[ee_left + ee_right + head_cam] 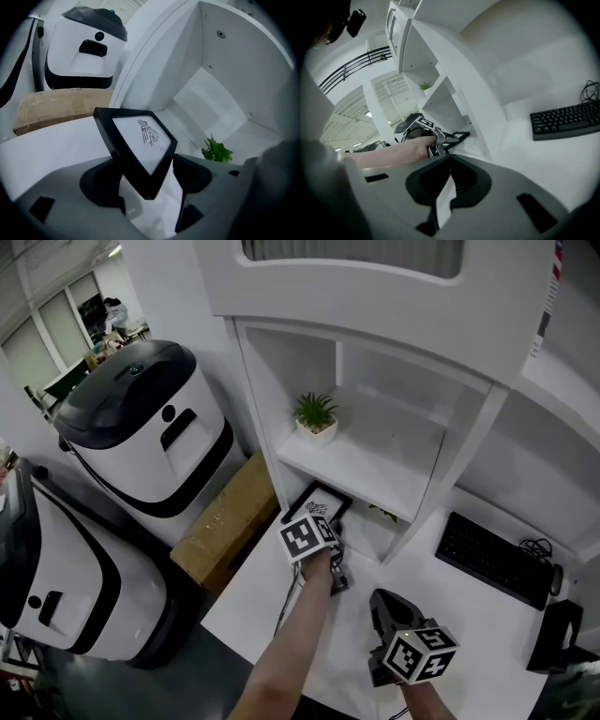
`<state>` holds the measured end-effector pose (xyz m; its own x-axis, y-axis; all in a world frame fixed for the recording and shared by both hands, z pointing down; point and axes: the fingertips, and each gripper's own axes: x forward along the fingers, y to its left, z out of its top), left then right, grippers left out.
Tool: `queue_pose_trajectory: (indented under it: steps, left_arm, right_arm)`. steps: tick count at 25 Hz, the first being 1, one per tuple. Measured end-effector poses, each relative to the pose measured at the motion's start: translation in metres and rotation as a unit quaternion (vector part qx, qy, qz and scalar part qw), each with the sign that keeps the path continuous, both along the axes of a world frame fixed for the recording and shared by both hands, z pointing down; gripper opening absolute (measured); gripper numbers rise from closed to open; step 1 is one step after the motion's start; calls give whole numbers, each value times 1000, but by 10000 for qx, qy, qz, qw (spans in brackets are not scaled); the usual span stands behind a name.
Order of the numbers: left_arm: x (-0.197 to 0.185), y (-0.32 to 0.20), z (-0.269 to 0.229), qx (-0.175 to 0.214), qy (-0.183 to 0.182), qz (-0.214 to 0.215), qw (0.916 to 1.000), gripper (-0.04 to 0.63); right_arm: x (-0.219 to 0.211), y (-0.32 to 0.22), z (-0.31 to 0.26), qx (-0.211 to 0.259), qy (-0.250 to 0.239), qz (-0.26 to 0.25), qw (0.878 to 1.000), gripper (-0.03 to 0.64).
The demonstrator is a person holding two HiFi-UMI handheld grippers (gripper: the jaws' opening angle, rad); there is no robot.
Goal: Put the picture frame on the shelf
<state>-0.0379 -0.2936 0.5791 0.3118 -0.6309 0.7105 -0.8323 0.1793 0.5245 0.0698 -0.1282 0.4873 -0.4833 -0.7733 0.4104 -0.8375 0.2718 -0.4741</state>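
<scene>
Upper shelf (pixel 375 460) open right of potted plant (pixel 316 415), picture frame (pixel 319 505) at lower cubby mouth

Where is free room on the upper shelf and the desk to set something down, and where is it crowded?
The upper shelf is bare right of the potted plant. The desk is bare between the shelf post and the keyboard. Crowded: the lower compartment's mouth, with the picture frame and left gripper.

Soft, dim light; gripper views warp and darken at edges.
</scene>
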Motion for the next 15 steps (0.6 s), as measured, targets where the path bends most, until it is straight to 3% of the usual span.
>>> queue_pose_trajectory:
  steps: [8, 15]
  left_arm:
    - [-6, 8, 2, 22, -711, 549, 9960, 318]
    - [-12, 17, 9, 83, -1668, 1077, 9801, 318]
  right_arm:
    - [6, 3, -1, -1, 27, 13, 10000, 0]
    - [4, 2, 1, -25, 3, -5, 10000, 0]
